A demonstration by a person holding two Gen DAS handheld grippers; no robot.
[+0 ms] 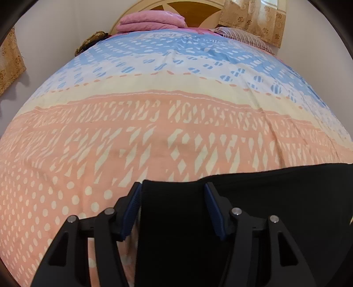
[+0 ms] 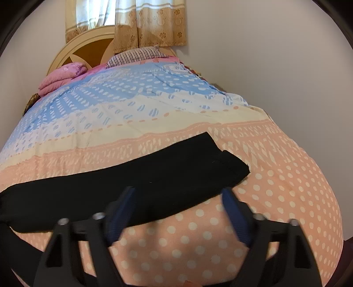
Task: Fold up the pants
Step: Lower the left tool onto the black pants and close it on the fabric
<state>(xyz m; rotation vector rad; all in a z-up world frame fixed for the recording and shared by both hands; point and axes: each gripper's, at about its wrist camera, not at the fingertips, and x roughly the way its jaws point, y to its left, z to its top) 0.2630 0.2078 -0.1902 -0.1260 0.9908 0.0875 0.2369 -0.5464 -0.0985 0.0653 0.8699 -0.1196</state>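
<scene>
The black pants lie flat across the bed's pink dotted cover, stretching from the left edge toward the leg ends at the right. My right gripper is open, its blue pads spread wide just above the pants' near edge, holding nothing. In the left wrist view the pants fill the lower right. My left gripper has its jaws apart with black fabric between the pads; the pads do not press on it.
The bedcover is pink, cream and blue. A folded pink blanket and a striped pillow sit by the headboard. Curtains hang behind. A wall runs along the bed's right side.
</scene>
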